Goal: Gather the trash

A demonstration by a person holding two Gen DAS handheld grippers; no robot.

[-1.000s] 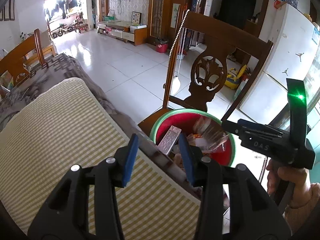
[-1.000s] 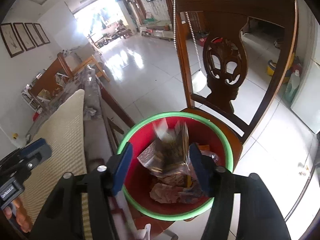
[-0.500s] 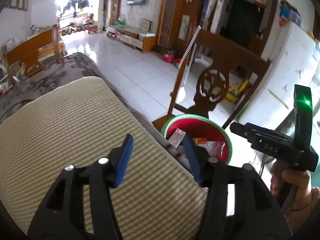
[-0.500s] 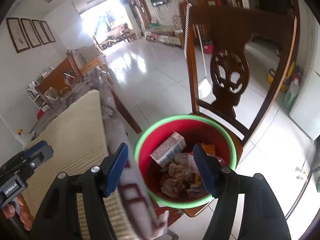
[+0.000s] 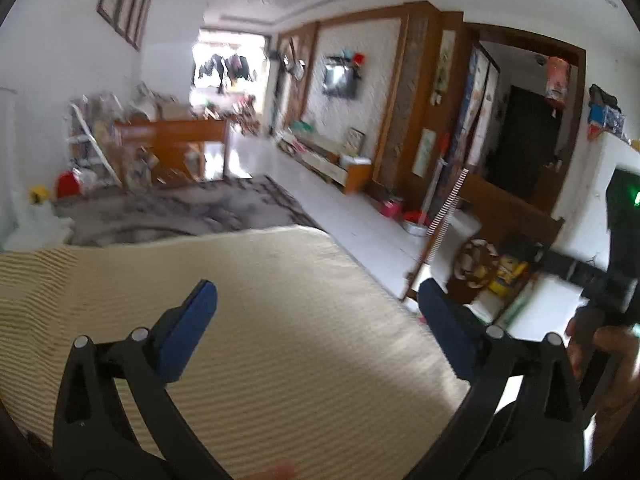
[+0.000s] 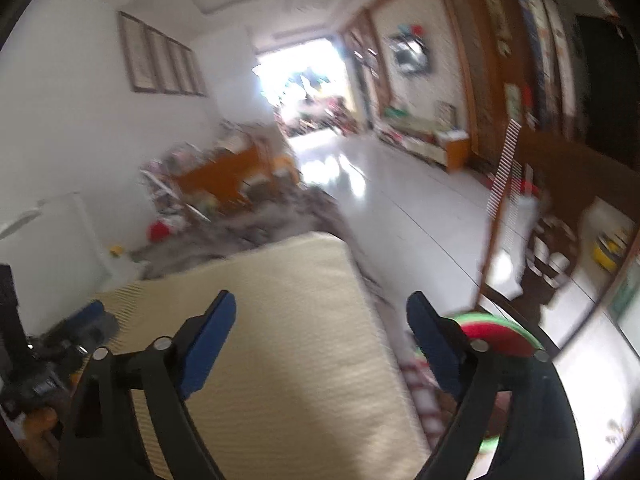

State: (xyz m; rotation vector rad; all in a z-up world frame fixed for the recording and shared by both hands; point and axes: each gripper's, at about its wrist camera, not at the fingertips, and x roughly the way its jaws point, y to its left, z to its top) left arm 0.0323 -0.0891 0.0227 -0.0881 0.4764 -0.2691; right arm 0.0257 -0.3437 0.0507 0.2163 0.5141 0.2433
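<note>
Red bin [image 6: 496,338], rim upward, sits beside the gaping, empty right hand-held gripper [image 6: 320,334]; left hand-held gripper [image 5: 316,320] likewise.

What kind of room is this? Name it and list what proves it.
Most likely a home living room: a wall-mounted TV above a low wooden media cabinet, a carved wooden chair on white floor tiles, and a striped cushion under both grippers.

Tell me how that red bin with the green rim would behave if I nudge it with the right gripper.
The red bin seems to sit on the wooden chair beside the striped cushion, so a hard push might slide it off. It looks like thin plastic, probably light and apt to tip. The right gripper is open and empty; blur hides the bin's contents.
</note>
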